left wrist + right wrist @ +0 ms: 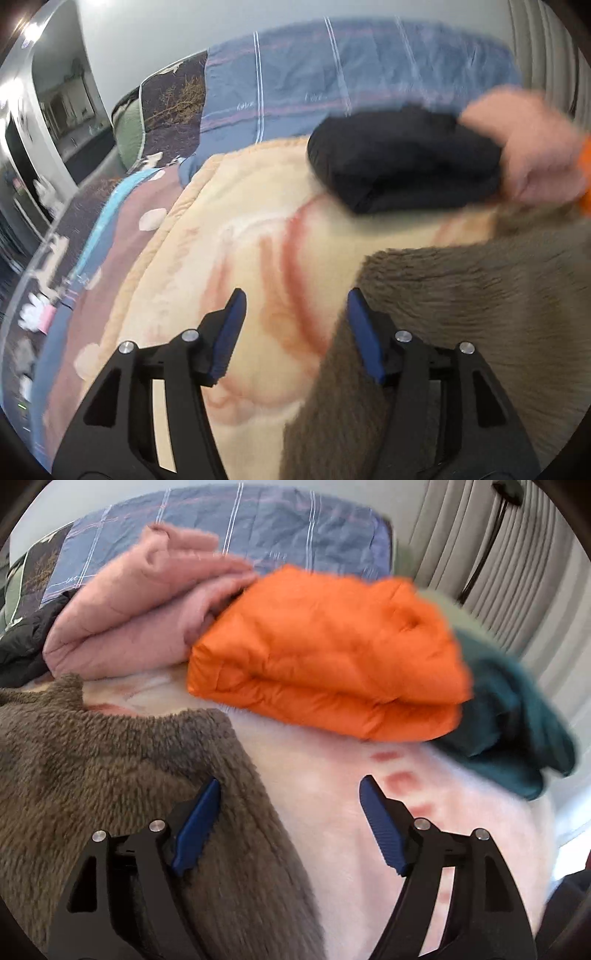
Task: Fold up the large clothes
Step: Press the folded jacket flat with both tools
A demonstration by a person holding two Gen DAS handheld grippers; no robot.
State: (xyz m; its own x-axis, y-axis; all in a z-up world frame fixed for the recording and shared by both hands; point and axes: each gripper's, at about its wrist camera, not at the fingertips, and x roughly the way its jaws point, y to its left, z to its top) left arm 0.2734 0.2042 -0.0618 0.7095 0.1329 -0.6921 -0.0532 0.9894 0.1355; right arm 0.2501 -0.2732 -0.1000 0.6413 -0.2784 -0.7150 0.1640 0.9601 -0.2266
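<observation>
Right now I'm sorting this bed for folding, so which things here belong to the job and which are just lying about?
Part of the job:
- brown fleece garment, lying by both open grippers, left gripper and right gripper
- folded orange jacket
- folded pink garment
- folded black garment
- teal garment

Just lying about:
- cream blanket
- blue plaid bedding
- curtains

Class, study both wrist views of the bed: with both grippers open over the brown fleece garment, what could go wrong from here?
1. The brown fleece lies loose, ungripped; its fold may spring open.
2. The left gripper has fleece only beside one finger, so closing might pinch the cream blanket instead.
3. The folded orange jacket lies close ahead of the right gripper; a forward sweep could disturb it.
</observation>
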